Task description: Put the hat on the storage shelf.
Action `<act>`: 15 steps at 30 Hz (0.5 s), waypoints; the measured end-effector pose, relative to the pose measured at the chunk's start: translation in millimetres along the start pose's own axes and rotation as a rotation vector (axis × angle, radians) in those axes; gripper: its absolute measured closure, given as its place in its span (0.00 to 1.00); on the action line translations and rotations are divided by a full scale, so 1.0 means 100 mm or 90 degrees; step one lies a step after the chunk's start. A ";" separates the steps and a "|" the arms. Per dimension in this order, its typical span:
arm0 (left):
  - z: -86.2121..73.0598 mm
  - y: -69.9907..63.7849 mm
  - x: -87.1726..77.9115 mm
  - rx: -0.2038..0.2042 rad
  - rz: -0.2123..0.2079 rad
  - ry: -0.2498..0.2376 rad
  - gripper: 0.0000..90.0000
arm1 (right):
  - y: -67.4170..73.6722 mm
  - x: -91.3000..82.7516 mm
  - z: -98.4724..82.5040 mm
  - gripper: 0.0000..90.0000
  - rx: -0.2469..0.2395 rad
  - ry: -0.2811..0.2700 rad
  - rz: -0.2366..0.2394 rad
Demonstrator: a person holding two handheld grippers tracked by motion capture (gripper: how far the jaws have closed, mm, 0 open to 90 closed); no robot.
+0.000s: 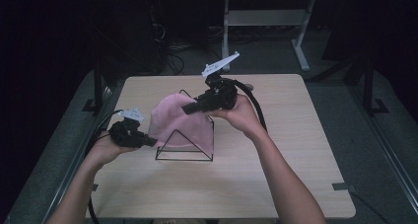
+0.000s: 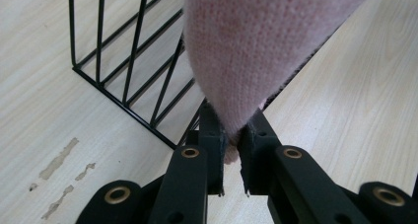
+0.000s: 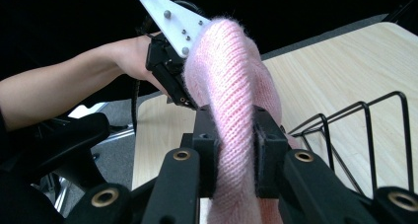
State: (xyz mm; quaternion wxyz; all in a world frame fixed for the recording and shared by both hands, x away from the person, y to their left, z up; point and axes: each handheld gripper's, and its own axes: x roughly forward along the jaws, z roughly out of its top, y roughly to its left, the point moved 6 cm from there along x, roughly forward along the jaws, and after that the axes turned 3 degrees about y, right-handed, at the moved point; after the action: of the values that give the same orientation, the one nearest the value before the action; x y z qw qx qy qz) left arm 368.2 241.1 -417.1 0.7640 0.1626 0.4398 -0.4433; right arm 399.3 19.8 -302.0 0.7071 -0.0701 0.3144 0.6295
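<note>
A pink knitted hat (image 1: 173, 120) hangs over a black wire rack (image 1: 184, 156) near the middle of the table. My left gripper (image 1: 152, 142) pinches the hat's lower left edge; in the left gripper view the knit (image 2: 246, 51) narrows into the shut jaws of the left gripper (image 2: 231, 152). My right gripper (image 1: 190, 108) holds the hat's upper right part, above the rack. In the right gripper view a thick fold of pink knit (image 3: 231, 110) sits between the jaws of the right gripper (image 3: 235, 150), with the left gripper (image 3: 170, 76) and its hand behind it.
The light wooden table (image 1: 296, 150) has open surface on the right and along the front. The rack's wires (image 2: 128, 61) stand beside the left gripper. A white desk frame (image 1: 266, 21) and cables lie on the dark floor behind the table.
</note>
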 end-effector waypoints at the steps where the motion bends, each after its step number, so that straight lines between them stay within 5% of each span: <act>1: 0.00 0.00 0.00 0.000 0.000 0.000 0.91 | 0.00 0.00 0.00 0.84 0.000 0.000 0.000; 15: -0.12 0.02 0.14 0.004 0.008 0.027 0.91 | -0.01 0.15 -0.14 0.84 0.008 0.020 0.013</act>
State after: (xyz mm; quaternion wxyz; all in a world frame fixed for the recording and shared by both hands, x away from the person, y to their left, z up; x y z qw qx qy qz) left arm 367.0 242.7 -436.1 0.7568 0.1770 0.4533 -0.4364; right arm 395.6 25.3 -321.2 0.6959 -0.0724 0.3303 0.6335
